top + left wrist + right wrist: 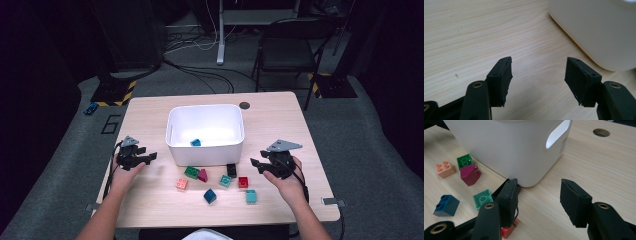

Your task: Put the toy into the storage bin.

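White plastic bin (205,131) is set mid-bench (280,115), one teal brick (195,142) inside. Loose bricks, among them a red brick (243,182), are scattered before it. Left hand-held gripper (145,159) and right hand-held gripper (257,164) are both released, nothing gripped.

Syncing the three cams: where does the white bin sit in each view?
High view: white bin at table centre, beyond the loose bricks.
Left gripper view: a rounded bin corner fills the upper right, beyond the open jaws.
Right gripper view: bin wall with handle slot spans the top.
Shared landmark: the light wood table.
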`<state>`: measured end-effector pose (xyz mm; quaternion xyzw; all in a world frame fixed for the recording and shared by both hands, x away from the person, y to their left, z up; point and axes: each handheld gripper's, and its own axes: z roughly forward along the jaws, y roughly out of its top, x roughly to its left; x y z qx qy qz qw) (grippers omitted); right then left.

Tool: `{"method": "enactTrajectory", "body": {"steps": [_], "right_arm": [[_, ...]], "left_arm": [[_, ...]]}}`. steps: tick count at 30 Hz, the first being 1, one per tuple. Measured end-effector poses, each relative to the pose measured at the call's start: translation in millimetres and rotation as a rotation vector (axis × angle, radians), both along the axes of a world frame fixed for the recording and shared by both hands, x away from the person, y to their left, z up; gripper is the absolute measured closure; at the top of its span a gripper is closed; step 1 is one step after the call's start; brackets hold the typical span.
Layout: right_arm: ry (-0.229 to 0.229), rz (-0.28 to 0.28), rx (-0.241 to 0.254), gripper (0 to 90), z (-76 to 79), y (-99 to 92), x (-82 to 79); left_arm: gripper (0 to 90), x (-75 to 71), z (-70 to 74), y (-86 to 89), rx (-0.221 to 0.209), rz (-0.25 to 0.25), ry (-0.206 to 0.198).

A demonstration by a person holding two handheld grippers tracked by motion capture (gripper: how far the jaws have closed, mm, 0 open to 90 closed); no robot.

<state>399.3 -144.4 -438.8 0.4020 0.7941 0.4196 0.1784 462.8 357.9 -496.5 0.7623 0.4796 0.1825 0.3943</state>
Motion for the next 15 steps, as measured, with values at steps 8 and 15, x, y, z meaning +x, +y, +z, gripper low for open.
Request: {"method": "enactTrajectory", "body": {"steps": [8,15], "right_arm": [[0.014,0.031,-0.008,48.0,-15.9,9.0,-2.8],[0.033,0.054,0.006,47.2,-29.9,16.9,-6.9]], "left_arm": [[38.1,-0.1,1.0,2.1,-0.001,0.002,-0.002],[38.1,-0.1,1.1,2.1,0.0,0.001,-0.002]]}}
